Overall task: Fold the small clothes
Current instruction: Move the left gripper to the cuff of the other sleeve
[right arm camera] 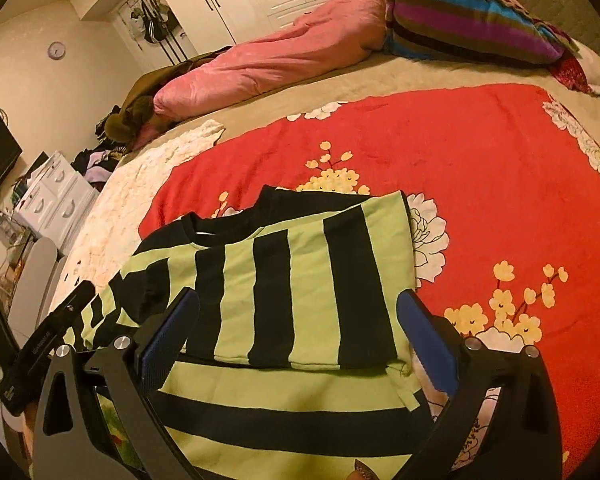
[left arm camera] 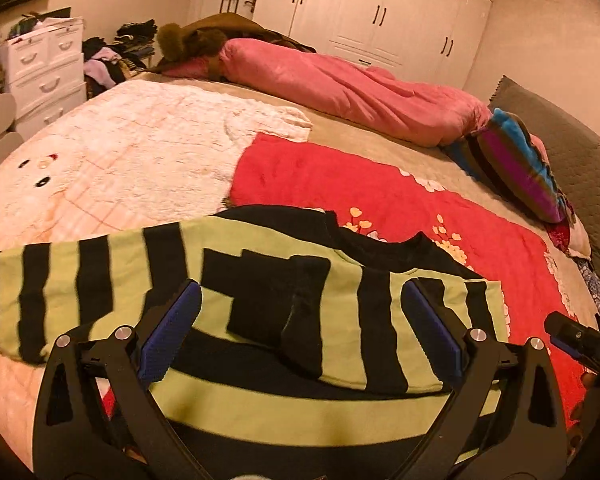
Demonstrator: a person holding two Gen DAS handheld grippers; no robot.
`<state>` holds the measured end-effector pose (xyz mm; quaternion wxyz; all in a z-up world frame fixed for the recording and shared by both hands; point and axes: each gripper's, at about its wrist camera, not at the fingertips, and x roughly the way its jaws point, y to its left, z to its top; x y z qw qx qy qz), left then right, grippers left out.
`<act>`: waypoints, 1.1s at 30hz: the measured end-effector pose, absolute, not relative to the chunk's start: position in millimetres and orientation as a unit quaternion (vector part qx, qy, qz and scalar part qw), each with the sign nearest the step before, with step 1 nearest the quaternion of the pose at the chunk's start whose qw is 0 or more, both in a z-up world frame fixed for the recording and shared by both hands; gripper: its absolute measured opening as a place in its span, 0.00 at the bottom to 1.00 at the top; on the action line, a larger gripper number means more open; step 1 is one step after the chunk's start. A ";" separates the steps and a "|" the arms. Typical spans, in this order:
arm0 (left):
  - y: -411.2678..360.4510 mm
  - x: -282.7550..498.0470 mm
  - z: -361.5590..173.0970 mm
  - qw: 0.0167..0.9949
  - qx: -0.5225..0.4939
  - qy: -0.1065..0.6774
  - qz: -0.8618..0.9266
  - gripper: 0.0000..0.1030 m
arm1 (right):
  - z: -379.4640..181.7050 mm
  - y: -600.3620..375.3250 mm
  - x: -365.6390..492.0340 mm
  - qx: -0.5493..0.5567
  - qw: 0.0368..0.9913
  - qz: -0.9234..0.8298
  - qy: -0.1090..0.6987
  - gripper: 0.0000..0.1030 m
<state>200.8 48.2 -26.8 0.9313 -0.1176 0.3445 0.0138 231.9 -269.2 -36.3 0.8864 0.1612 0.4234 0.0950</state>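
Note:
A green and black striped sweater [left arm camera: 260,320] lies flat on the bed, its black collar [left arm camera: 380,244] toward the far side. One sleeve is folded across the chest, and the other sleeve [left arm camera: 60,288] stretches out to the left. In the right wrist view the sweater [right arm camera: 292,288] shows its right side folded over the body. My left gripper [left arm camera: 300,324] hovers above the garment, open, with nothing between its blue pads [left arm camera: 172,328]. My right gripper [right arm camera: 296,340] also stands open over the sweater, empty. Each gripper shows at the edge of the other's view.
The sweater rests on a red flowered blanket [right arm camera: 480,168] beside a white fluffy blanket [left arm camera: 120,168]. A pink duvet [left arm camera: 340,88] and a striped pillow [left arm camera: 516,168] lie at the far side. White drawers [left arm camera: 44,72] and a wardrobe [left arm camera: 380,8] stand beyond the bed.

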 end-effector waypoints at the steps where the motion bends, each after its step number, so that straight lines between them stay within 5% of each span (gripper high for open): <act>1: 50.4 196.2 -24.1 0.933 -0.120 0.340 0.016 0.91 | -34.9 -268.1 231.2 0.160 0.887 0.096 0.423 0.96; 33: 170.1 86.7 8.7 0.923 -0.151 0.324 0.143 0.91 | 18.8 -197.2 197.3 0.104 0.900 0.164 0.390 0.96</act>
